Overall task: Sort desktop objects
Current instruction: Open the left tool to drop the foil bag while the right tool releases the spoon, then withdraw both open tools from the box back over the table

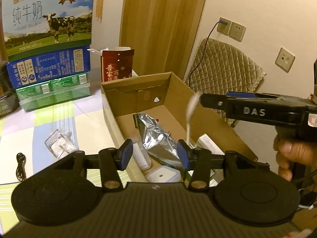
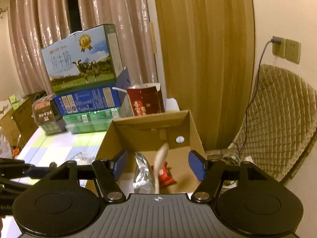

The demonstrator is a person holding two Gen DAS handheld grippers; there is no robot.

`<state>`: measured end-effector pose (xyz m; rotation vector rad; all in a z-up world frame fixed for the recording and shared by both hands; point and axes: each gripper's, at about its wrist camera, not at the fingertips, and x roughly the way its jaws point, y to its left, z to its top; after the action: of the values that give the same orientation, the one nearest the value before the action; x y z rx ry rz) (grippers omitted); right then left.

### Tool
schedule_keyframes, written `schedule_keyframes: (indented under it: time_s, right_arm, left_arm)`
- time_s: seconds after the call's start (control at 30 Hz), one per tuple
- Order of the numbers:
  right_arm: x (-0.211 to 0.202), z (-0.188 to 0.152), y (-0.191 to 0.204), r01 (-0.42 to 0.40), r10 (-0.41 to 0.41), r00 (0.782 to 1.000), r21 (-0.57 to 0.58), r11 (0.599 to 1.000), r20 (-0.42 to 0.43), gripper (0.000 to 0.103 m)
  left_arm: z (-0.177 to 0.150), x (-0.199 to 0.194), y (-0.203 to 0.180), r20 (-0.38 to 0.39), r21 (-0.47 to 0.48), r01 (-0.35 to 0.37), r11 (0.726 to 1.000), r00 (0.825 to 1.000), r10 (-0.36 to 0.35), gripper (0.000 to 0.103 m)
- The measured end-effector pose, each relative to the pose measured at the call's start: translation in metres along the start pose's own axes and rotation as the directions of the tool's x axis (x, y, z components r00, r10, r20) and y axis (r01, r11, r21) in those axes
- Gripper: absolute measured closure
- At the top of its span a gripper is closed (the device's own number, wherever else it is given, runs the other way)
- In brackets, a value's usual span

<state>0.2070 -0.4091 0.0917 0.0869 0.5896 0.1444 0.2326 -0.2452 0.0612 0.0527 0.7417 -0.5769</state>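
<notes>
Jaws apart on the right tool (image 2: pixel 157 165), nothing between its blue pads, and a pale, blurred spoon-shaped utensil (image 2: pixel 160 164) hangs in mid-air just ahead of it, over the open brown cardboard box (image 2: pixel 195 130). It looks released and on its way down into the box. From the left wrist view that same utensil (image 1: pixel 190 117) streaks below the right tool's nose (image 1: pixel 206 100), handle end low near the box floor. The left tool (image 1: pixel 155 154) is partly open and empty, hovering over the box's near corner. Inside lie a crumpled silver foil pouch (image 1: pixel 158 136), a white cylinder (image 1: pixel 139 155), a white square lidded container (image 1: pixel 162 175), and in the right view a small red packet (image 2: pixel 165 175). Out on the checked table (image 1: pixel 39 123) wait a clear plastic packet (image 1: pixel 58 143) and a thin black cable (image 1: pixel 19 163). Further back stand stacked milk cartons (image 1: pixel 48 17).

Risks: the utensil could bounce off the springy foil pouch and tip over the low near wall; the left tool sits close enough to be struck.
</notes>
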Motion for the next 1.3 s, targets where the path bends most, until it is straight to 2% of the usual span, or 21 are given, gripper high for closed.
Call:
schedule_keyframes:
  time_s: [0.47,0.83,1.0,1.3]
  right_arm:
    - [-0.028,-0.019,0.027,-0.033,0.033,0.999,-0.007,0.999,-0.028,0.034]
    - [-0.050,-0.017,0.066,-0.061,0.061,0.998,-0.056,0.997,-0.007,0.018]
    - [-0.060,-0.017,0.086,-0.066,0.067,0.998,-0.093,0.993,0.007,0.006]
    - [-0.068,-0.019,0.117,-0.089,0.092,0.996,-0.143,0.986,0.016,0.002]
  left_arm:
    - [-0.021,-0.030,0.007,0.009,-0.018,-0.040,0.999,0.999,0.040,0.047]
    - [-0.029,-0.072,0.018,0.051,-0.026,-0.082,0.996,0.995,0.084,0.031]
    - [-0.033,-0.093,0.027,0.078,-0.036,-0.105,0.994,0.991,0.107,0.024]
    - [-0.045,-0.127,0.044,0.136,-0.048,-0.181,0.982,0.973,0.186,0.005]
